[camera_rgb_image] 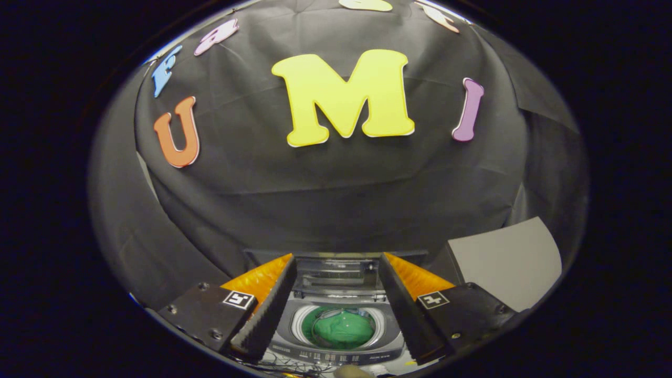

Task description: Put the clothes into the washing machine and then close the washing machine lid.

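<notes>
View along my tool [336,315], its two fingers spread wide and holding nothing, framing a small top-loading washing machine [336,336] that stands below and just ahead of them. The green clothes [341,329] lie bunched inside the round drum, seen between the fingers (no fabric appears to hang over the drum's rim, so far as this view shows). The washing machine lid [336,275] stands raised at the rear of the machine, beyond the drum and against the black cloth wall. A grey panel [504,262] sits off to the right of the machine, apart from it.

I judge the loading step done and the closing step still ahead. The lid looks like a thin, stiff, light plastic flap on a rear hinge; it should swing with little force and may drop once past upright. I would take it at its free top edge, near the middle, either pinched lightly or pushed forward with one finger. The cloth is soft and needs no further handling.
</notes>
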`<control>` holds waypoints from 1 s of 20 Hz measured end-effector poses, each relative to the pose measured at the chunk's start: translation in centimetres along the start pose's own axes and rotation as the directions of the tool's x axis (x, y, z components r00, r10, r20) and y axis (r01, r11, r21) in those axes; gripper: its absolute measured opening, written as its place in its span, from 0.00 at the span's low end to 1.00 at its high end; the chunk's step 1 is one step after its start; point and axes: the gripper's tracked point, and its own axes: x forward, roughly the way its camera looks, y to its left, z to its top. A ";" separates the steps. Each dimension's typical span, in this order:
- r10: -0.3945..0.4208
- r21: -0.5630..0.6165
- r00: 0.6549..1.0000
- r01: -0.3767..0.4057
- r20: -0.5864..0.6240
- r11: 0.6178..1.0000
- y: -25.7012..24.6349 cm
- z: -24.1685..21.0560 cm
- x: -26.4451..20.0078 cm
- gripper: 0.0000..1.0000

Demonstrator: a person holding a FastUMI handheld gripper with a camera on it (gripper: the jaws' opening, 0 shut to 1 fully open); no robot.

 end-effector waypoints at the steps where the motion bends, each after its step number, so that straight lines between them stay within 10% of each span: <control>1: -0.007 -0.006 1.000 0.007 0.000 1.000 0.2 0.6 0.8 0.98; 20: -0.126 -0.029 0.958 0.123 -0.258 0.992 0.3 -4.0 15.6 0.98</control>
